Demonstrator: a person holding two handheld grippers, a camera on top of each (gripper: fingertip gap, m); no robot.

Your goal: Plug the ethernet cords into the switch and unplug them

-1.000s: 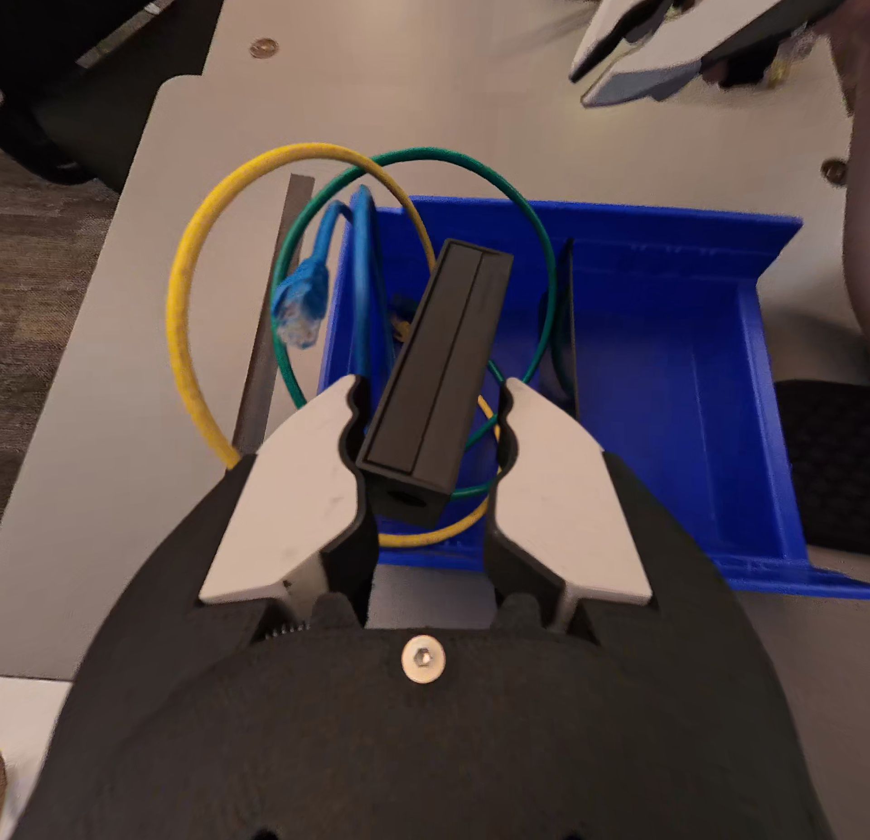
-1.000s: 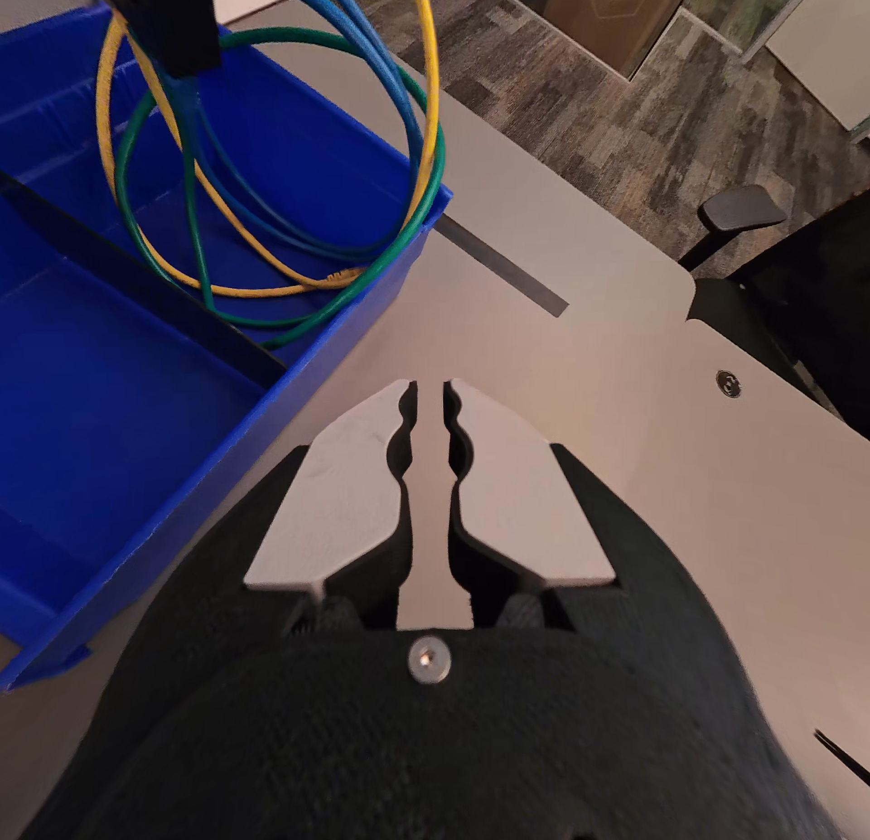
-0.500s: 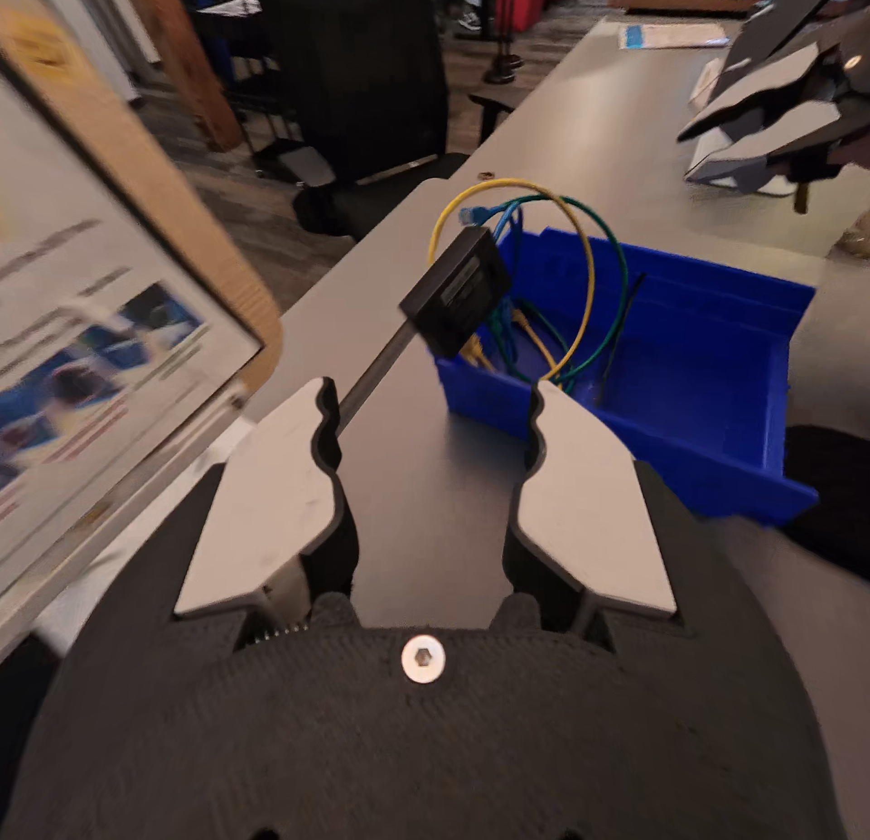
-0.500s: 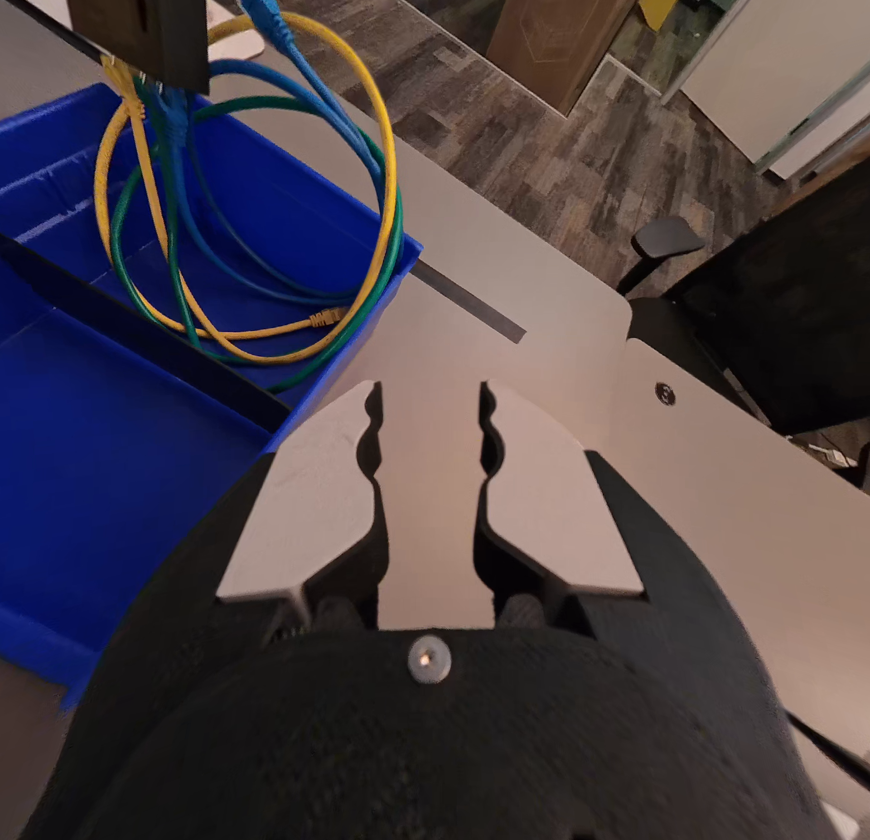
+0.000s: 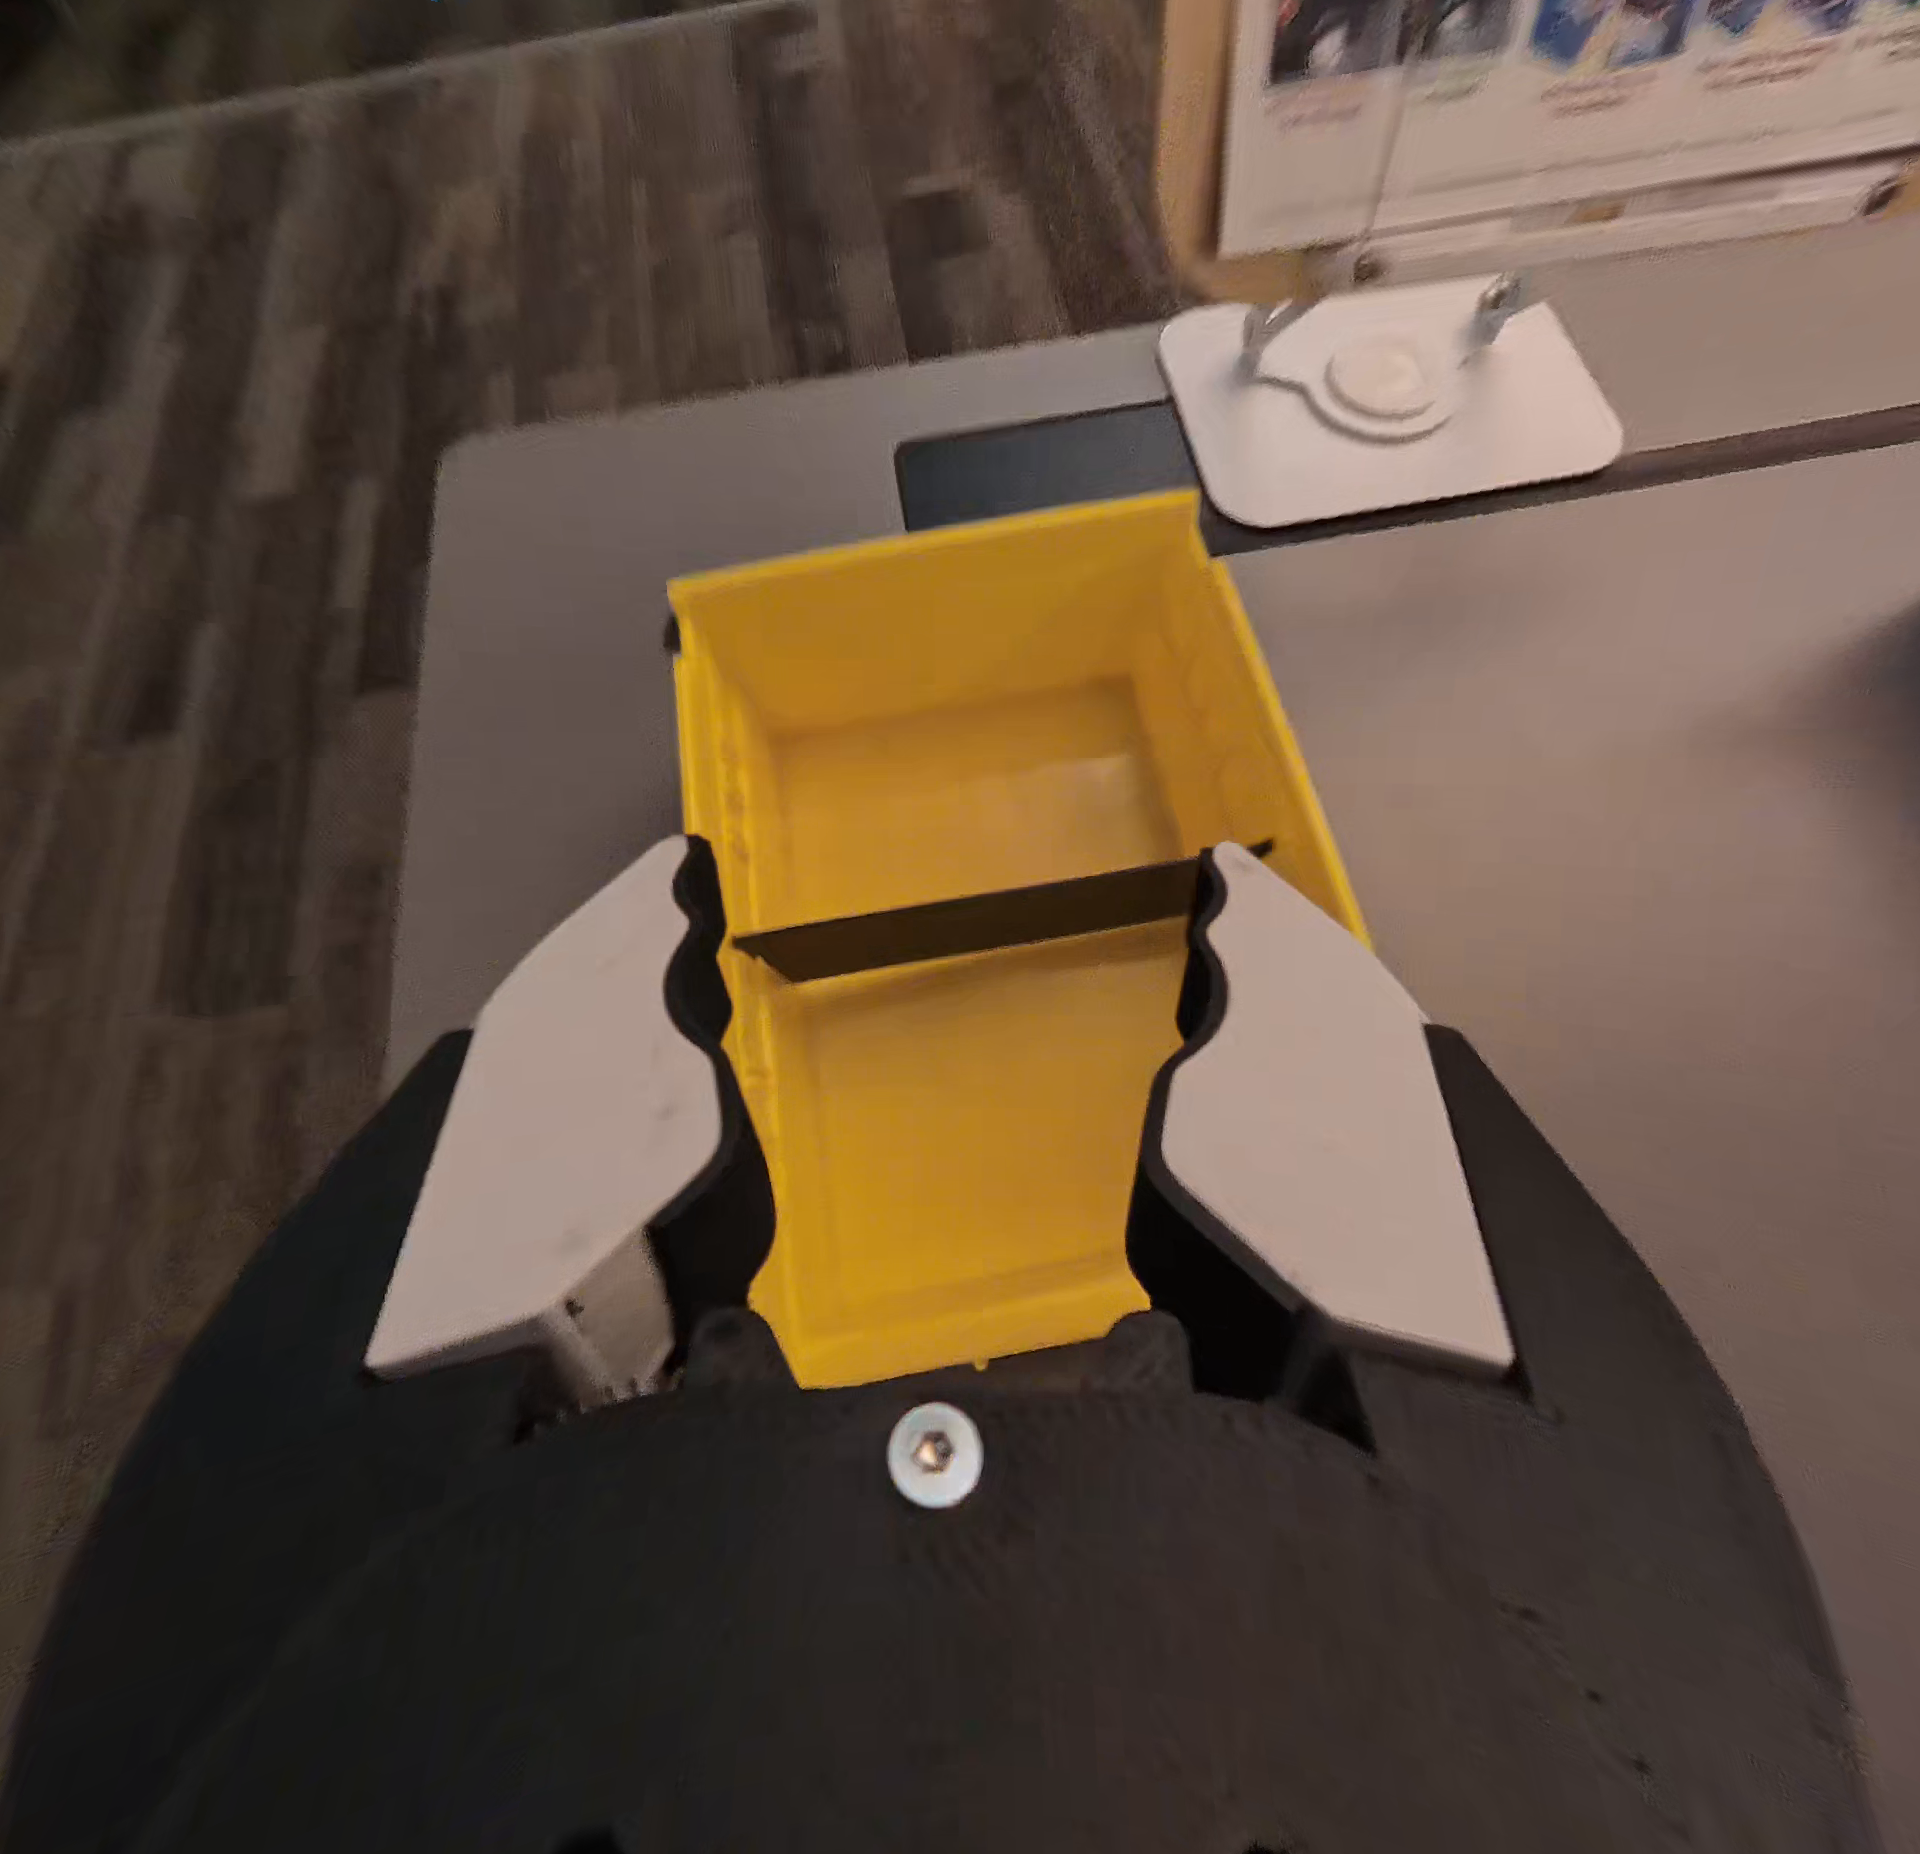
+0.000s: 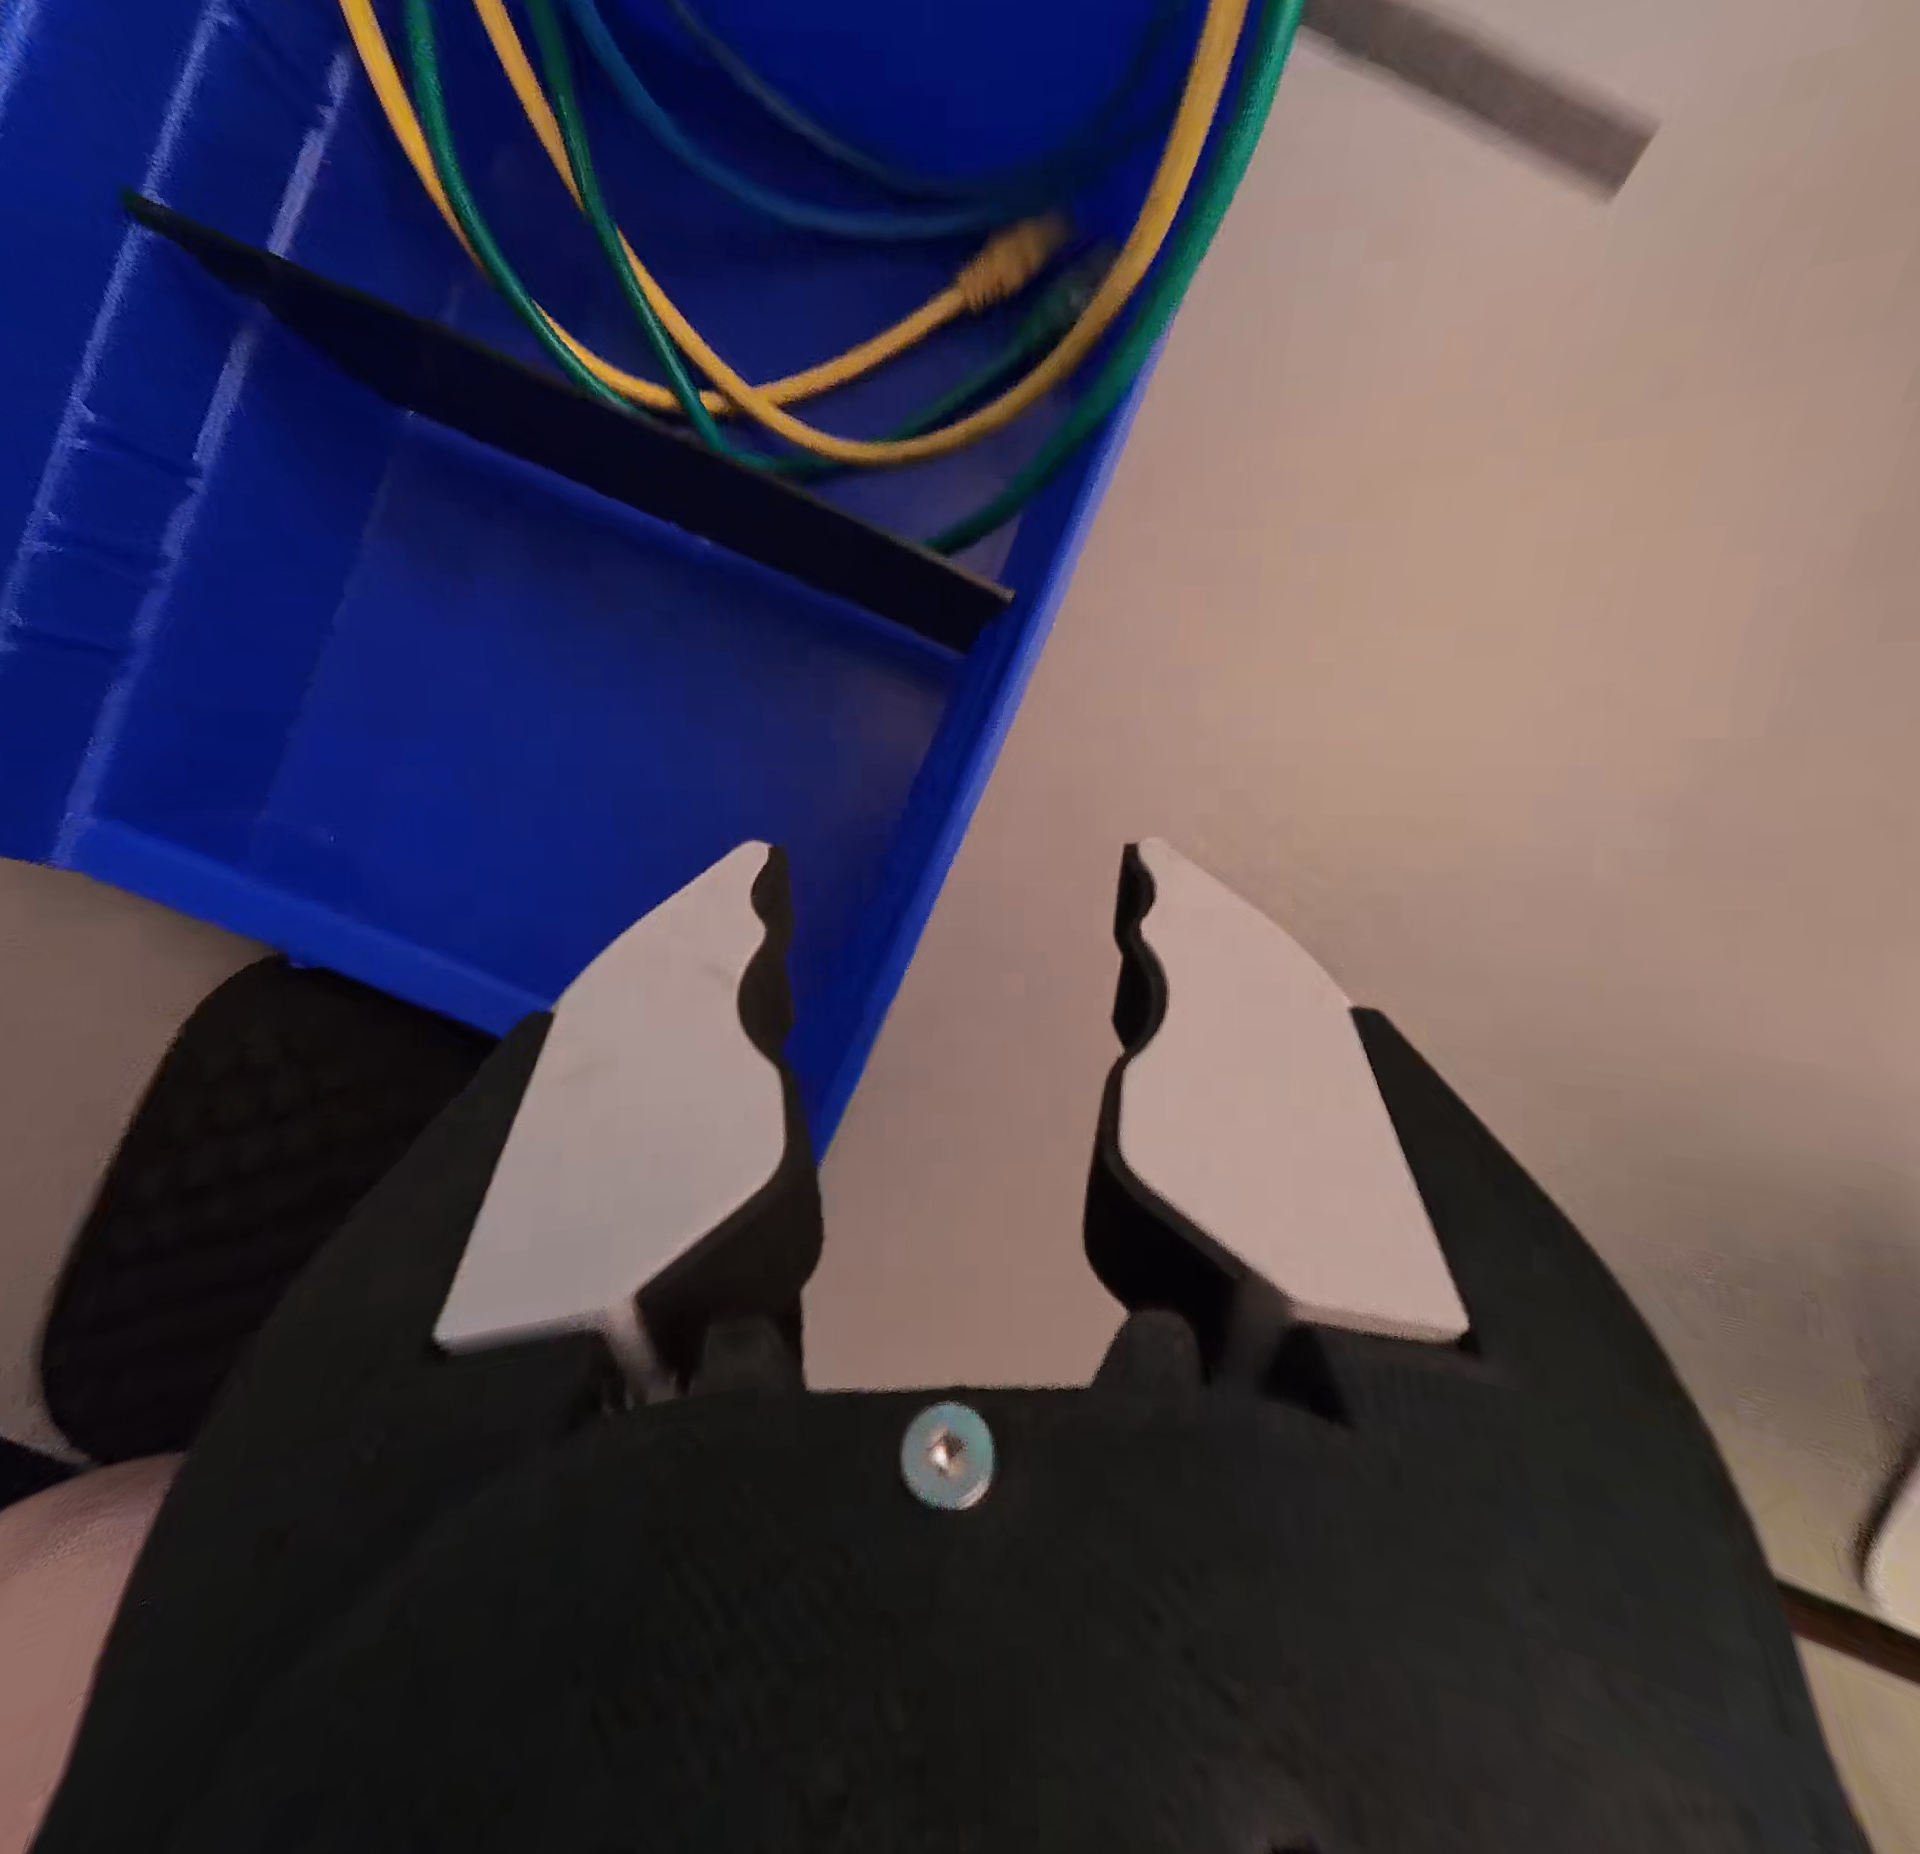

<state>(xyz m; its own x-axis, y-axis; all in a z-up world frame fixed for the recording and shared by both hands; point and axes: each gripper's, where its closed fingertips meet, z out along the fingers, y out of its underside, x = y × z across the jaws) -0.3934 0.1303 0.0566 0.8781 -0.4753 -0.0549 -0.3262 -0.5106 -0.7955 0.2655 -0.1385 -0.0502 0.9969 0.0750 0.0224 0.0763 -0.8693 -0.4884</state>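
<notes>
Left wrist view: left gripper [image 5: 951, 874] spread wide, empty, over yellow bin [image 5: 1236, 703]. Right wrist view: right gripper [image 6: 948, 854] parted, empty, beside blue bin [image 6: 1049, 599]; yellow cord [image 6: 862, 443], green cord [image 6: 1226, 183] coiled inside.

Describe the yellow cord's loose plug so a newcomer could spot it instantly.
Start at the blue bin on the grey table; a black divider splits it in two. In the far compartment lie looped yellow, green and blue cords. The yellow plug lies on the bin floor near the right wall, the only ribbed yellow stub among smooth loops.
</notes>
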